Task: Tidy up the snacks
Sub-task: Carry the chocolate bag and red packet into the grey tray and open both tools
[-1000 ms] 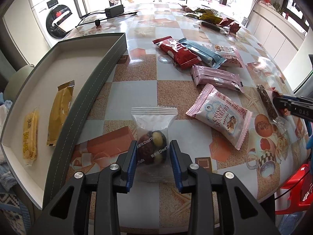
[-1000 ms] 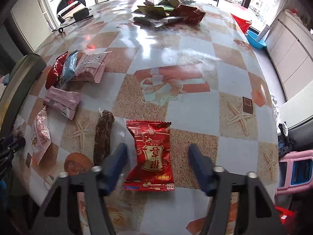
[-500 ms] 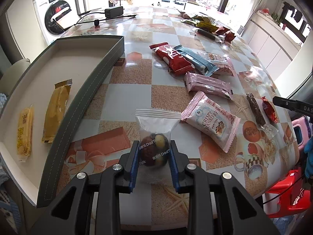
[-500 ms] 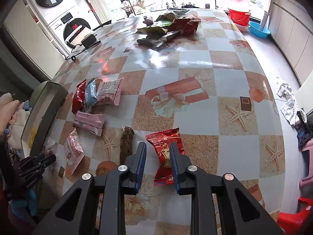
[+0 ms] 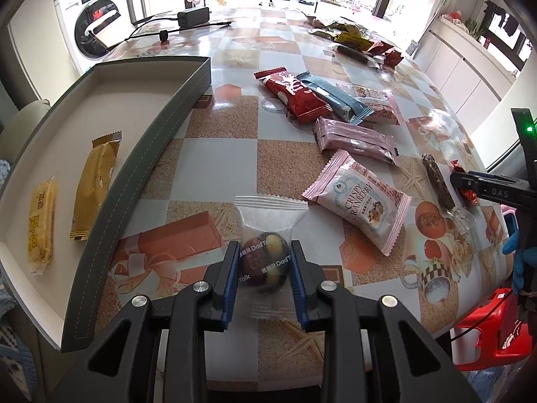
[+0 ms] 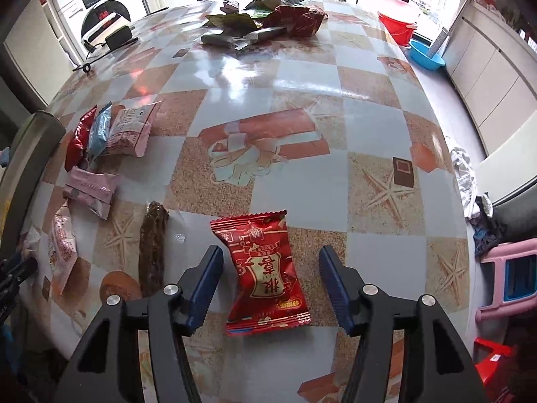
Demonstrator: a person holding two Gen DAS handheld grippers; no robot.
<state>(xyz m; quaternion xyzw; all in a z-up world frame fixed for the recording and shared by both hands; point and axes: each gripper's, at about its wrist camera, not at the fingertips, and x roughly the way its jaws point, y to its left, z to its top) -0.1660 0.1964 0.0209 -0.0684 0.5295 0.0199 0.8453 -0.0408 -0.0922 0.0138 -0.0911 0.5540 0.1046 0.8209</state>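
Observation:
My left gripper (image 5: 264,265) is shut on a clear packet holding a dark round snack (image 5: 265,262), just above the table's near edge. A grey tray (image 5: 144,164) lies to its left and holds two yellow snack bars (image 5: 95,181). My right gripper (image 6: 270,278) is open, with its jaws on either side of a red snack packet (image 6: 265,268) that lies flat on the table. That packet and the right gripper (image 5: 483,188) also show at the right edge of the left wrist view.
Loose snacks lie on the checked tablecloth: a pink cranberry packet (image 5: 359,198), a pink bar (image 5: 355,137), a red and a blue packet (image 5: 295,95), a dark brown stick (image 6: 152,248). A pile of wrappers (image 6: 265,21) lies at the far end. A charger and cable (image 5: 193,16) lie far left.
My left gripper stayed shut on the clear packet and lifted it slightly. My right gripper, half a second ago shut on the red packet, has opened wide; the packet lies flat between the jaws.

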